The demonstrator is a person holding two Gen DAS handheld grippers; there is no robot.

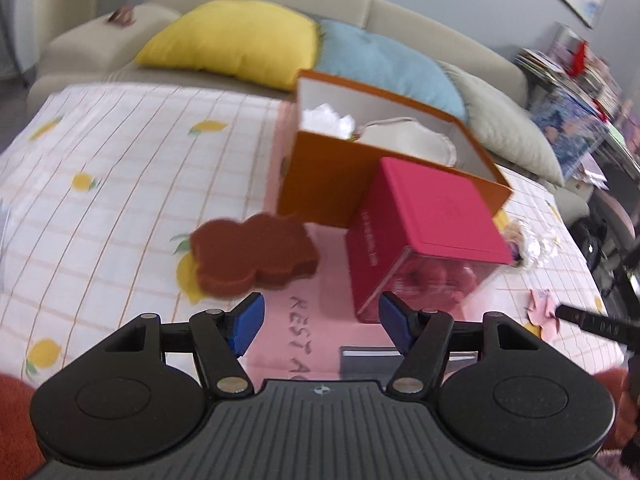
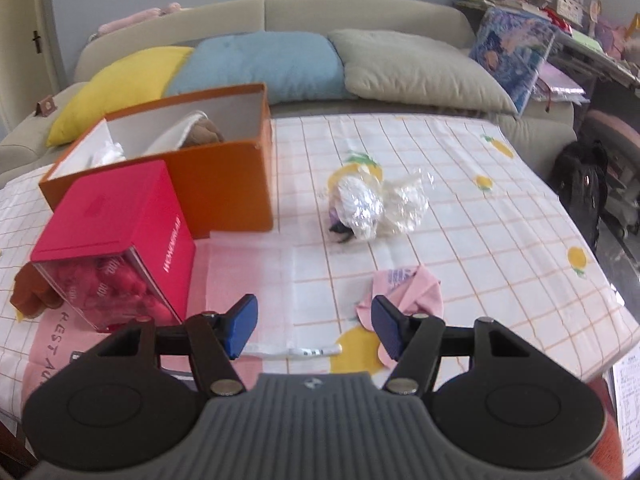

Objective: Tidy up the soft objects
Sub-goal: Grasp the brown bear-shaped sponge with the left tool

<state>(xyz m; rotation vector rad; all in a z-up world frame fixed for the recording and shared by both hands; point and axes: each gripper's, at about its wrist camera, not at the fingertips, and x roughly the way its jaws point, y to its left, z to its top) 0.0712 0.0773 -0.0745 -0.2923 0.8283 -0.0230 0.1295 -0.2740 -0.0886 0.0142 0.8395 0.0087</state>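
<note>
Left wrist view showed the left claw [image 1: 321,322] with its blue pads spread apart and nothing between them, hanging over a pink sheet [image 1: 280,344] with handwritten letters; just beyond its left pad lay a brown bear-shaped soft piece [image 1: 252,258] on the lemon-print cloth [image 1: 120,152]; to the right stood a red box [image 1: 424,236] with a clear front, tilted against an orange box [image 1: 320,184]; the orange box was open on top and held white soft things; farther back, yellow [image 1: 232,40], blue [image 1: 384,64] and grey cushions [image 1: 508,128] leaned on a sofa. In the right wrist view the right claw [image 2: 314,326] also stood apart and empty; a crumpled pink cloth [image 2: 408,284] lay just beyond its right pad; farther out, near the middle of the cloth, sat a soft toy in crinkled clear wrap [image 2: 372,208], well apart from the orange box on the left.
</note>
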